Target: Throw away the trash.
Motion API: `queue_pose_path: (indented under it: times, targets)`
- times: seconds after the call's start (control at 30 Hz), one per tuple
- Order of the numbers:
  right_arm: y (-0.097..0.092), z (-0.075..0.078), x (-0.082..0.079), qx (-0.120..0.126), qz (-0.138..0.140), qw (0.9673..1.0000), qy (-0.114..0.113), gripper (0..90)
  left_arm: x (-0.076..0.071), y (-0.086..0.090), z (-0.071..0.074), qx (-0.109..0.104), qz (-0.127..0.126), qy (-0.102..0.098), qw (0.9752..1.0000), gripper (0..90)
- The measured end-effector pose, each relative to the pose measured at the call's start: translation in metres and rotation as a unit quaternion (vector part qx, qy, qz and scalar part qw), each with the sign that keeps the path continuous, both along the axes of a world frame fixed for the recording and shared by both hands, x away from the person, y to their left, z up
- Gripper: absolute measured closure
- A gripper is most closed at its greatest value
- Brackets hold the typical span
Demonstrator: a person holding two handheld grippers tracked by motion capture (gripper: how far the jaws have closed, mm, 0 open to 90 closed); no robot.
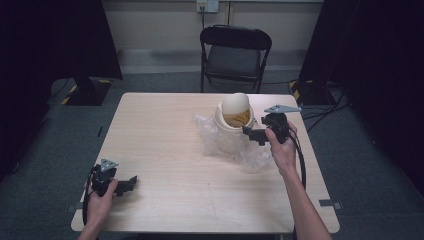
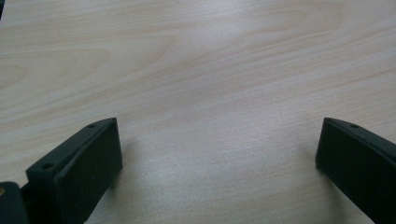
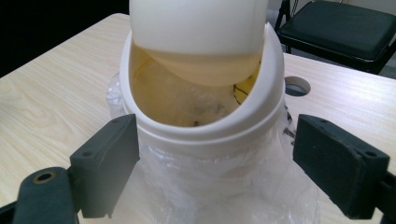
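A small cream bin [image 1: 234, 120] with a domed swing lid [image 1: 235, 104] stands right of the table's middle, a clear plastic bag [image 1: 250, 155] bunched around its base. In the right gripper view the bin [image 3: 201, 130] sits close ahead with the lid [image 3: 196, 28] tipped open, yellowish inside. My right gripper [image 1: 255, 134] is open beside the bin's right side, its jaws on either side of the bin body in its own view [image 3: 215, 168]. My left gripper [image 1: 127, 184] rests open near the front left corner, over bare wood [image 2: 219, 149].
The wooden table [image 1: 165, 145] has a cable hole [image 3: 297, 86] beyond the bin. A black folding chair [image 1: 235, 55] stands behind the far edge. Dark curtains flank both sides, and a black stand base [image 1: 87, 90] sits on the floor at the far left.
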State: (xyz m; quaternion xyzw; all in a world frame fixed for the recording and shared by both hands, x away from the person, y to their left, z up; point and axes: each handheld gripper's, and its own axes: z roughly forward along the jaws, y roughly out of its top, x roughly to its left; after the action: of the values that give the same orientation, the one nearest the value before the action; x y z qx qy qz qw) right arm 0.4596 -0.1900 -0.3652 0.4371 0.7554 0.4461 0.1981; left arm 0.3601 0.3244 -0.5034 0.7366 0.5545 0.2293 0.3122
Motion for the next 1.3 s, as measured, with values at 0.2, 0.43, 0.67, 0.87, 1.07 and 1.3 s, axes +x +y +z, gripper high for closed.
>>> queue_pose_path:
  times: [0.2,0.43,0.67,0.87,1.07,1.3]
  targets:
    - [-0.007,-0.007,-0.010,0.000,-0.006,1.0000,0.007,14.0,0.000,0.000,0.000,-0.001,0.001,0.000,1.0000,0.0]
    - [-0.016,-0.014,-0.023,0.005,-0.012,0.9999,0.009,14.0,0.000,0.000,0.000,-0.001,0.001,0.000,1.0000,0.0]
    - [-0.021,-0.020,-0.034,0.002,-0.015,0.9998,0.016,14.2,0.000,0.000,0.000,0.000,0.001,0.000,1.0000,0.0]
    - [-0.029,-0.023,-0.046,0.002,-0.018,0.9997,0.018,14.1,0.000,0.000,0.000,0.000,0.000,0.000,1.0000,0.0]
    - [-0.039,-0.030,-0.057,-0.004,-0.023,0.9995,0.023,14.0,-0.001,-0.002,0.000,-0.002,-0.005,-0.001,1.0000,0.0]
    - [-0.051,-0.041,-0.067,-0.009,-0.035,0.9989,0.029,14.3,-0.001,-0.002,0.000,-0.001,-0.005,-0.001,1.0000,0.0]
